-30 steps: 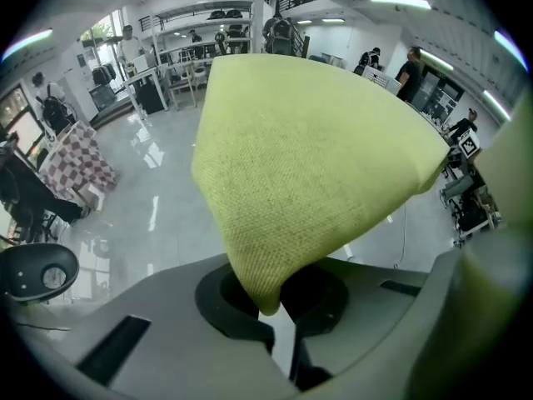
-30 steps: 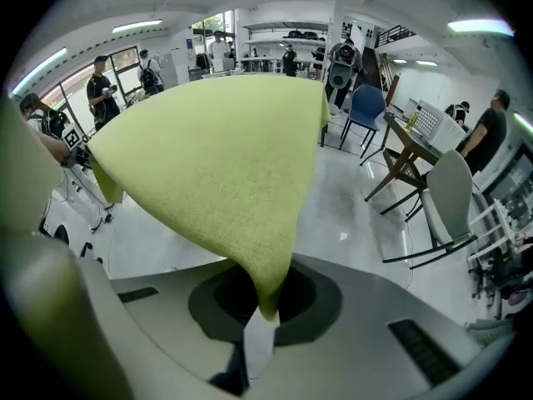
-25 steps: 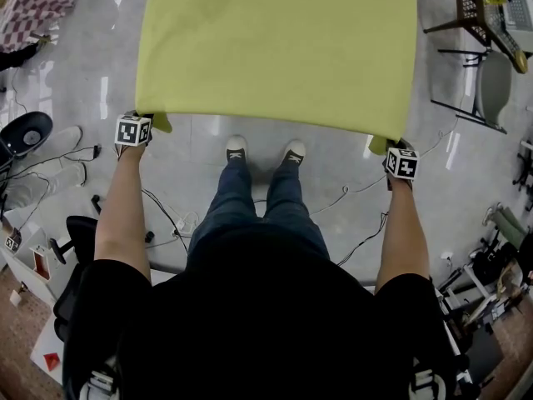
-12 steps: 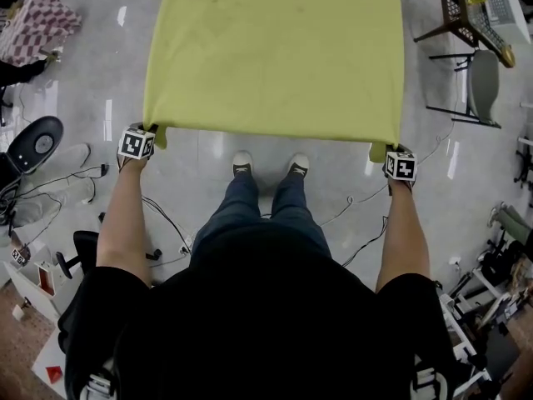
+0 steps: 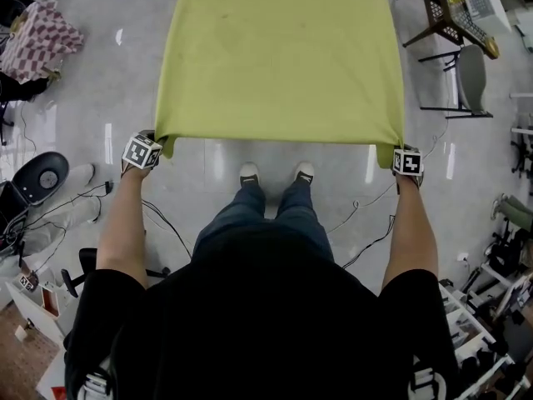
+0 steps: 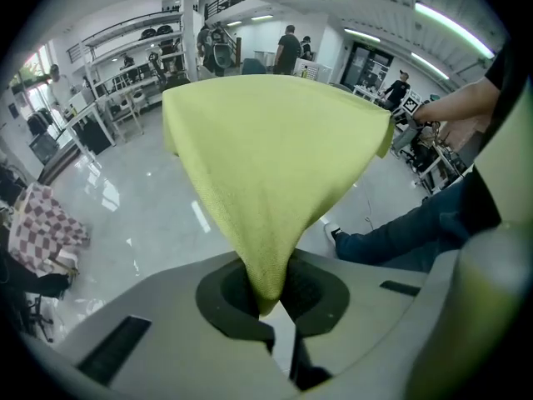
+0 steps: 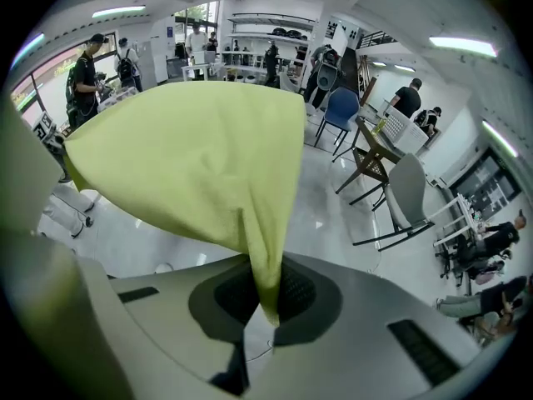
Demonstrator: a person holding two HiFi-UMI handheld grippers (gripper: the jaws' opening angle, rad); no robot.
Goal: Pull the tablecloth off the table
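A yellow-green tablecloth [image 5: 279, 57] lies spread over the table in front of me, which it hides entirely. My left gripper [image 5: 150, 147] is shut on the cloth's near left corner, and my right gripper [image 5: 403, 152] is shut on the near right corner. In the left gripper view the tablecloth [image 6: 266, 157] funnels down into the closed left gripper [image 6: 268, 300]. In the right gripper view the tablecloth [image 7: 200, 157] runs to a point pinched in the right gripper [image 7: 268, 311]. The near edge hangs taut between both hands, above the floor.
My shoes [image 5: 275, 173] stand on the glossy floor just below the cloth's near edge. A wooden chair [image 5: 445, 15] and a grey chair [image 5: 470, 77] stand at the upper right. A checked bag [image 5: 42, 36] lies upper left, cables [image 5: 162, 223] trail on the floor.
Both grippers have risen with the cloth's near corners and drawn back toward me. The near edge is lifted and stretched straighter between the hands.
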